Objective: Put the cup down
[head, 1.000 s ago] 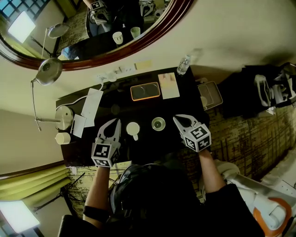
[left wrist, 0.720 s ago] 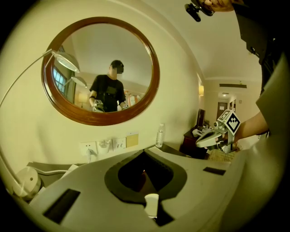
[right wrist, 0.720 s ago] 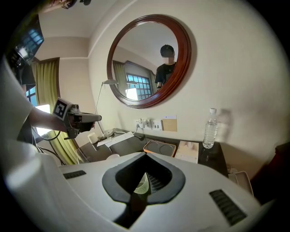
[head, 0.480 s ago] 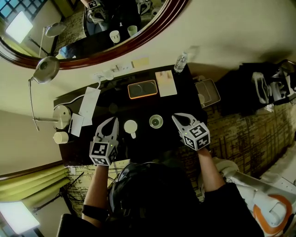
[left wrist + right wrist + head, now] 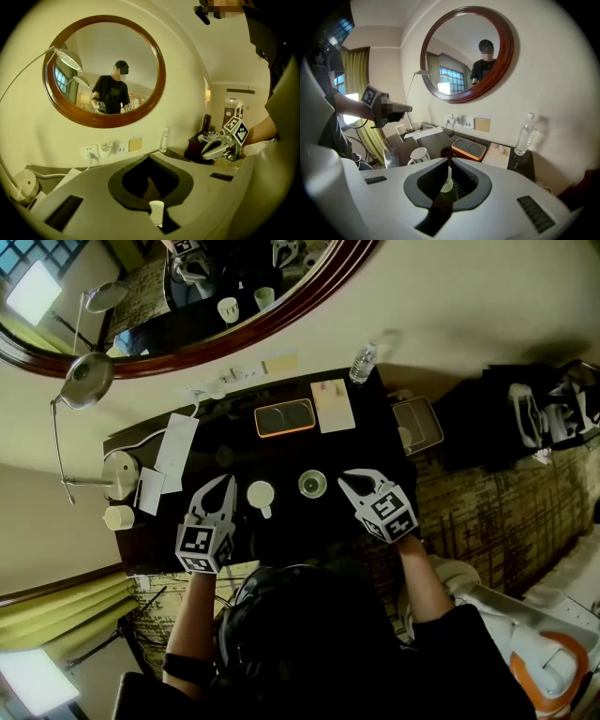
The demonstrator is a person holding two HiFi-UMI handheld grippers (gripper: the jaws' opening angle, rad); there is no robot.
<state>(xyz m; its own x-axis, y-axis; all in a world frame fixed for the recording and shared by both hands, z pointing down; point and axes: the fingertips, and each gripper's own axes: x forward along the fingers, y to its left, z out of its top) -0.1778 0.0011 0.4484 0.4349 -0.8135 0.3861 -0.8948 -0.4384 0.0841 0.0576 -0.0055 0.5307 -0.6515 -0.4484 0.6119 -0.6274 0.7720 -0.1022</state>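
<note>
On the dark table (image 5: 281,451) a white handled cup (image 5: 260,494) stands upright, with a smaller pale green cup (image 5: 312,484) to its right. My left gripper (image 5: 225,483) hovers just left of the white cup, shut and empty. In the left gripper view the white cup (image 5: 156,211) shows low behind the closed jaws. My right gripper (image 5: 346,478) hovers just right of the green cup. Its jaws have just been opening to a narrow slit with nothing between them. The green cup (image 5: 446,186) shows through that slit, and the white cup (image 5: 419,154) stands to its left.
An orange-rimmed tray (image 5: 284,416), a card (image 5: 333,405) and a water bottle (image 5: 361,364) sit along the wall side. Papers (image 5: 175,451), a kettle base (image 5: 120,473) and a lamp (image 5: 82,379) crowd the left end. A low side stand (image 5: 419,426) adjoins the right edge.
My right gripper has rolled a little and its tips have edged closer to the green cup. The left gripper and both cups stay where they were.
</note>
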